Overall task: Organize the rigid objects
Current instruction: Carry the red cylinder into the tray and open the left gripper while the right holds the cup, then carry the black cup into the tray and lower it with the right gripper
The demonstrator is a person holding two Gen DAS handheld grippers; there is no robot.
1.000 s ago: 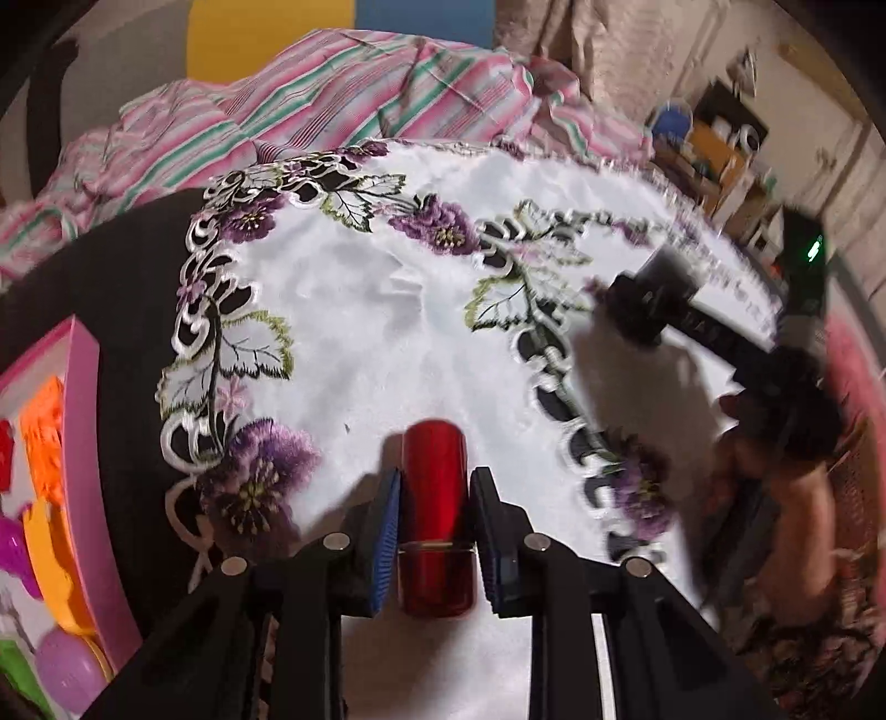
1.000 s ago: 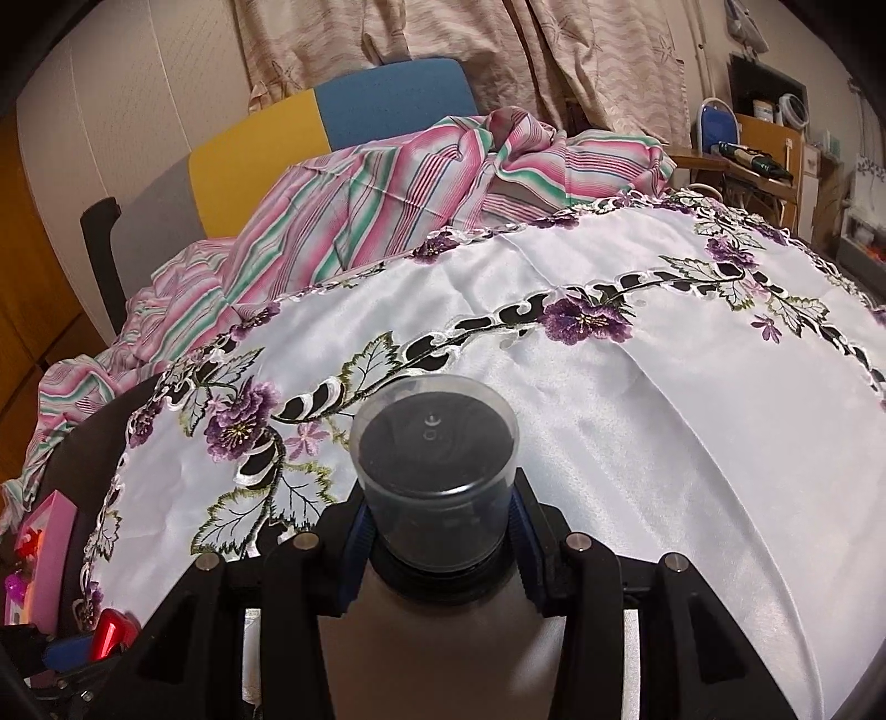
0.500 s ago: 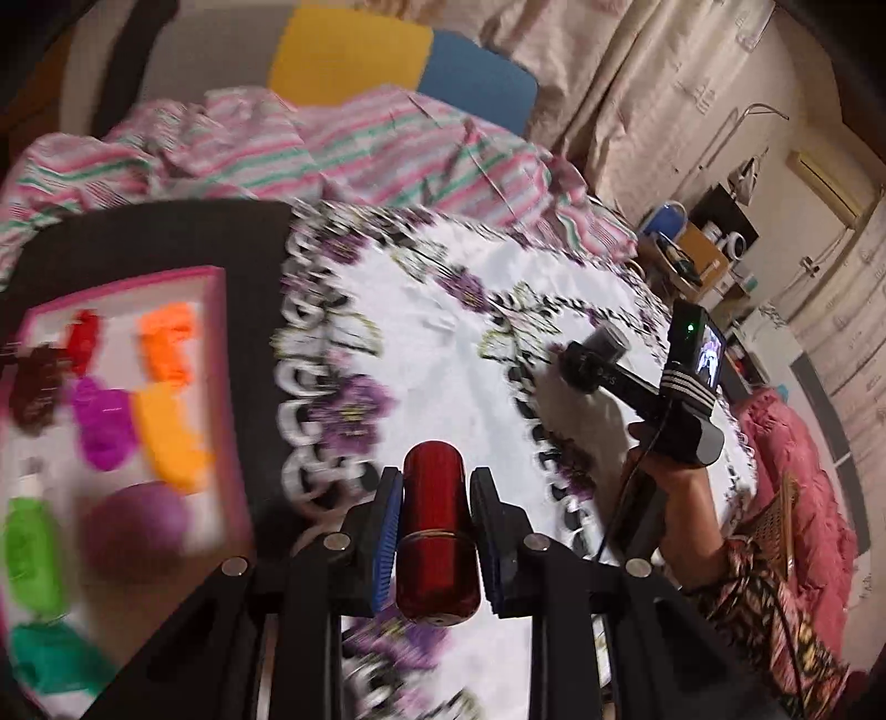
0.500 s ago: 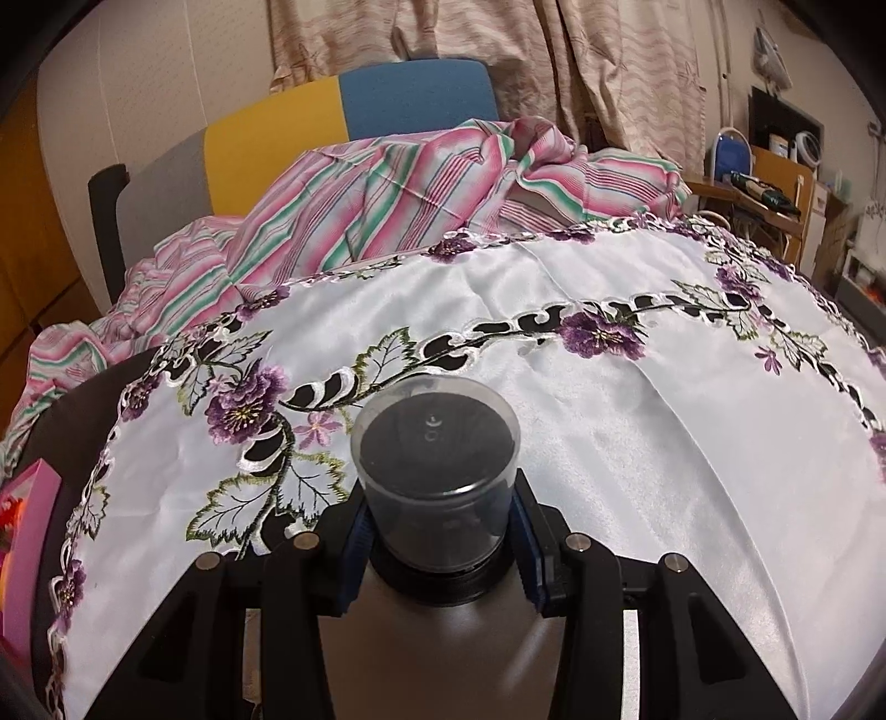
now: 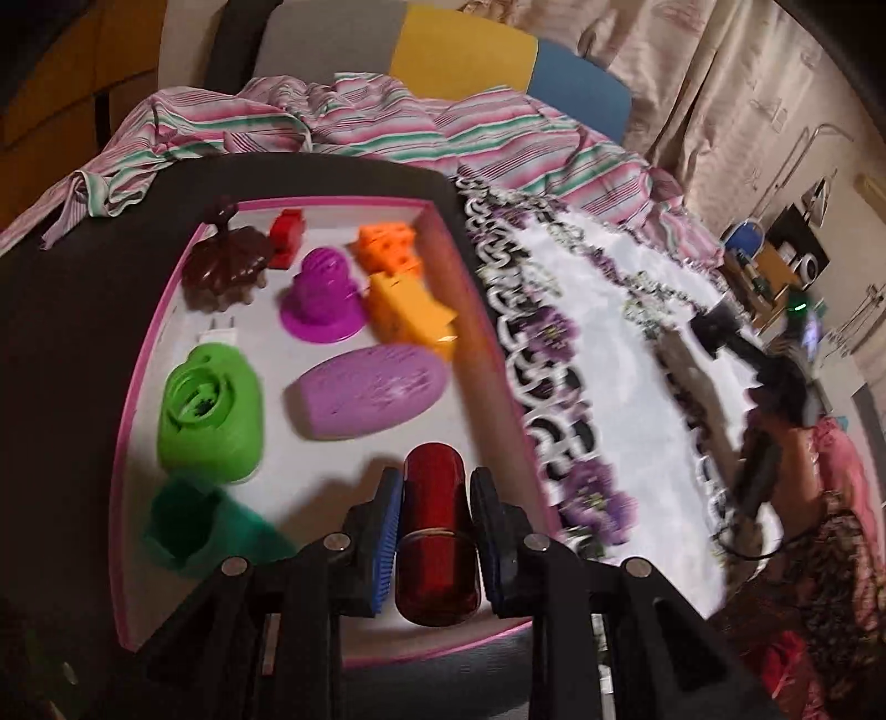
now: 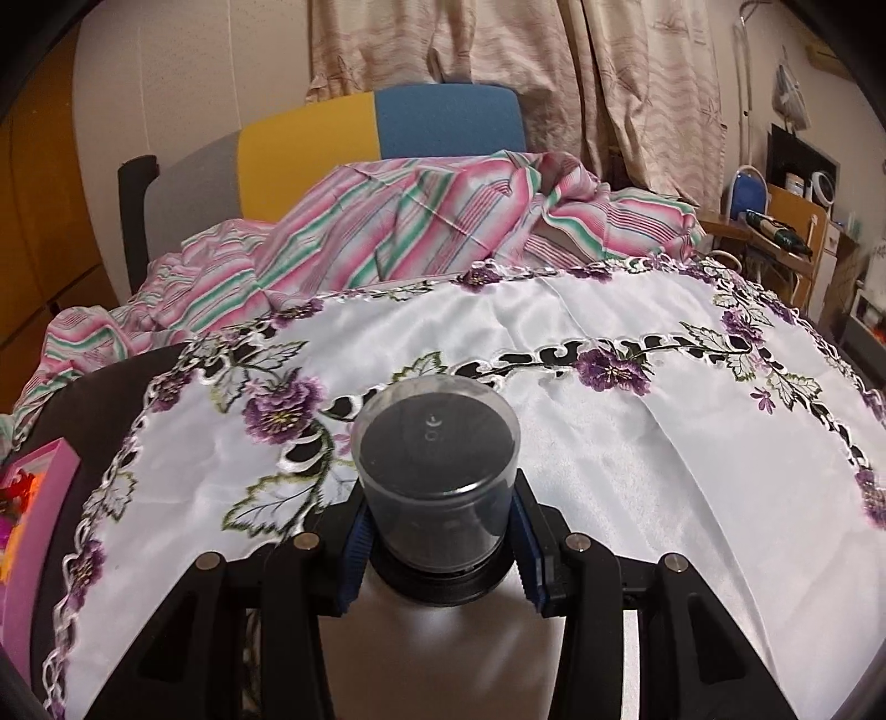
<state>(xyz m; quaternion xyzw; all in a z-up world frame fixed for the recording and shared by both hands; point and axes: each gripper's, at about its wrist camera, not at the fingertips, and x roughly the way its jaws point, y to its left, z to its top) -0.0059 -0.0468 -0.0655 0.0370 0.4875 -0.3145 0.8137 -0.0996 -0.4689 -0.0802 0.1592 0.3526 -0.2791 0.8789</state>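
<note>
The pink-rimmed tray [image 5: 470, 332], the place where the rigid pieces are gathered, now fills the left wrist view; a second ago only its corner showed at the edge, with embroidered cloth lying under the gripper. The left gripper [image 5: 434, 512] has swung across from the cloth and hangs over the tray's near right part, its pads closed on a red cylinder [image 5: 434, 531] that points toward the tray's middle. By my judgement the carry is nearly over and the cylinder only needs lowering into the bare patch of floor just below it.

Inside the tray, from big to small: a green lobed piece [image 5: 213, 410] at the left, a lilac oval [image 5: 368, 390] in the middle, a purple hat shape [image 5: 324, 296] behind it, a brown scalloped piece [image 5: 227, 268] at the far left, orange blocks [image 5: 404, 299] by the right wall, and a small red block [image 5: 288, 235] at the far wall.

The right gripper [image 6: 437, 545] has barely shifted; its fingers clasp a clear-capped bottle [image 6: 434, 459] over the cloth, well to the right of the tray.

The white embroidered tablecloth [image 6: 637, 471] lies just right of the tray on a dark tabletop [image 5: 66, 332]. Beyond both lie a striped sheet [image 6: 398, 221] and a yellow-and-blue chair back [image 6: 382, 127], with curtains [image 6: 498, 44] behind.
</note>
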